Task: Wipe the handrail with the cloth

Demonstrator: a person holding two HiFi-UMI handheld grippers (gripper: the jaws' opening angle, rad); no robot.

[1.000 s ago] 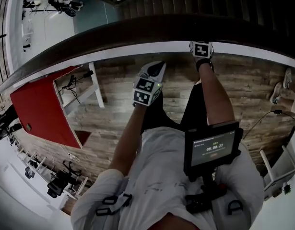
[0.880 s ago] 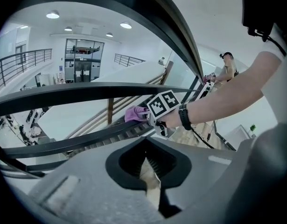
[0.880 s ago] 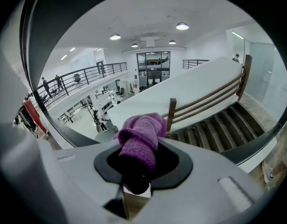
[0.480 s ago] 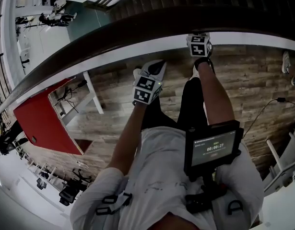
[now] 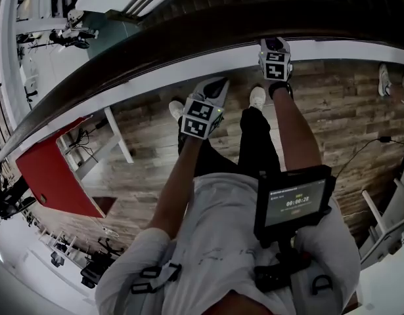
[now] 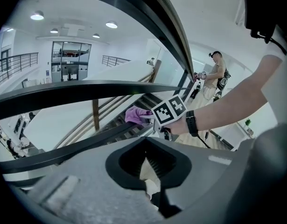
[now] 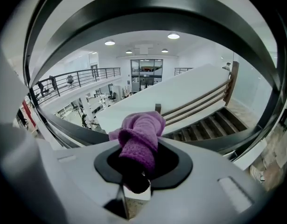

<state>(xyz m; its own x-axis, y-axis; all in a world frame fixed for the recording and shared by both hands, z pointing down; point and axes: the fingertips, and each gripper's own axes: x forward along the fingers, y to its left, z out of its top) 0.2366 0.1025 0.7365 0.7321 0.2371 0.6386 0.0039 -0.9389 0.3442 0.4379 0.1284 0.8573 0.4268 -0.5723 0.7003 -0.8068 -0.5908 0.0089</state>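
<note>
Both grippers are up at the handrail (image 5: 156, 52). Right gripper (image 5: 274, 46) is clamped on the purple cloth (image 7: 141, 139); the wad bulges out ahead of its jaws and sits on the rail. Left gripper (image 5: 215, 89) is to its left, nearer the person, just short of the rail, jaws closed together with nothing between. Wood floor (image 5: 333, 110) is below both.

White T-shirt (image 5: 215, 228), black trousers (image 5: 254, 143), white shoes (image 5: 257, 97); marker cubes (image 5: 200, 118) top the left gripper (image 5: 215, 89) and right gripper (image 5: 275, 44).

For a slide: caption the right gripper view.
Right gripper clamps a bunched purple cloth, dark handrail just ahead, staircase beyond.
</note>
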